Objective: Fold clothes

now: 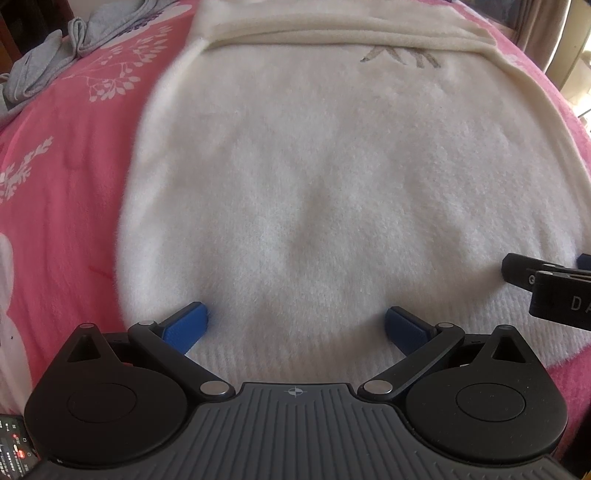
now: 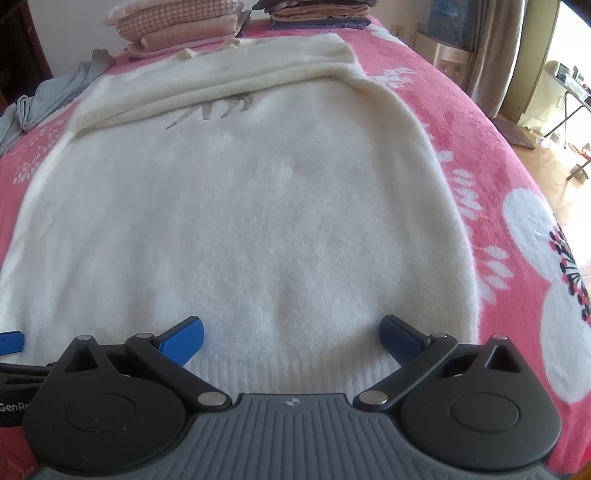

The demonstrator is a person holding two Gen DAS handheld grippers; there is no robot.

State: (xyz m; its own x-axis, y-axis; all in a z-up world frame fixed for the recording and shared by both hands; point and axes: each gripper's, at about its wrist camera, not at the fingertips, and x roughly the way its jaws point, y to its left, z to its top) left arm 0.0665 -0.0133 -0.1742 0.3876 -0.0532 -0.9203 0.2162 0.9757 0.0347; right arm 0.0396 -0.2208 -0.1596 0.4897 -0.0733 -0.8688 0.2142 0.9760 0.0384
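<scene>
Both grippers are spread wide with nothing between the fingers. The left gripper point(image 1: 297, 321) sits over the ribbed hem of the cream sweater point(image 1: 332, 177), blue pads resting on or just above the knit, hard to say which. The right gripper point(image 2: 291, 328) is in the same pose at the same hem, toward the sweater's right edge, also gripping nothing.

The sweater lies flat on the pink floral blanket point(image 1: 66, 155), with its sleeves folded across the top end, far from the hem. A grey mark point(image 2: 218, 107) just under the sleeve fold is half covered, so I can't read it.

Left of the sweater there's crumpled grey clothing point(image 1: 55, 48), cut off by the frame. Beyond the sweater's far end are folded stacks point(image 2: 177, 22), tops cropped. A phone point(image 1: 14, 446) peeks in at the left view's bottom corner, screen too blurry to read.
</scene>
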